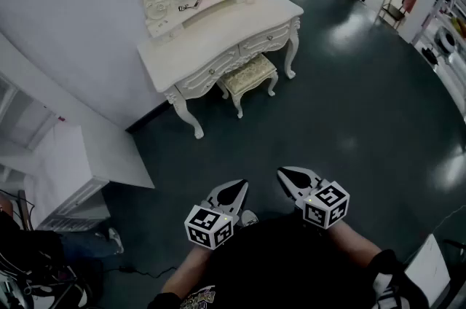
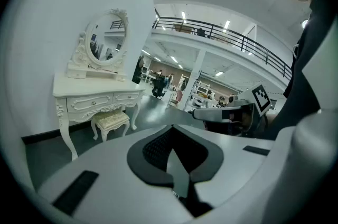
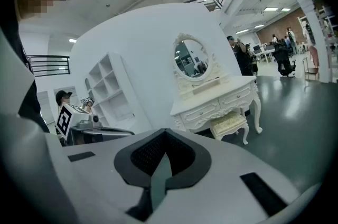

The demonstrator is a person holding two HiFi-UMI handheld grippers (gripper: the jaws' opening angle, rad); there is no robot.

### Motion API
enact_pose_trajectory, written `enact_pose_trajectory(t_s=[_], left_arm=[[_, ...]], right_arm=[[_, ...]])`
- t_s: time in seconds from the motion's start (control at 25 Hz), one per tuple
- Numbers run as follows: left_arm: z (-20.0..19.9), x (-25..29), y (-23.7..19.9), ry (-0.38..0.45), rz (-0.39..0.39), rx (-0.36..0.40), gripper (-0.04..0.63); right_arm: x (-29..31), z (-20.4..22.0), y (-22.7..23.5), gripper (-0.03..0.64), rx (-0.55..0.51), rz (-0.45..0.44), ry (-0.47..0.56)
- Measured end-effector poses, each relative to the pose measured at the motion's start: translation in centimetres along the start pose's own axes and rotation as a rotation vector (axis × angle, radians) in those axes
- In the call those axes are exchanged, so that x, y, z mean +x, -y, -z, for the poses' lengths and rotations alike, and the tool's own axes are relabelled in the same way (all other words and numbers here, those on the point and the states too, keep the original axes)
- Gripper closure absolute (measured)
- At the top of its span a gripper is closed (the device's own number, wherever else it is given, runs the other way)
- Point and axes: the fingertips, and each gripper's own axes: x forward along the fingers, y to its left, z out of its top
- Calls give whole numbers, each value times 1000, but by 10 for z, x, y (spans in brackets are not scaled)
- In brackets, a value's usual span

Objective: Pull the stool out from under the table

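Stool (image 1: 249,73) — seemingly half under table (image 1: 218,38).

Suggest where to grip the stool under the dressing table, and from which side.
Probably the exposed front seat rim of the stool, or a front leg, approached from the side facing the room: its rear is tucked under the dressing table, between the table's legs.

Black tee (image 1: 284,267), white tools (image 1: 234,189) (image 1: 288,176)
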Motion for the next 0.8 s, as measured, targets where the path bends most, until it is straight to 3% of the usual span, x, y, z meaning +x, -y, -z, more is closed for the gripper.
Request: enact_pose_trajectory(t_s=[0.8], left_arm=[[5, 5, -1, -29, 22, 0, 588]], right_arm=[[1, 3, 2, 589, 44, 1, 31]])
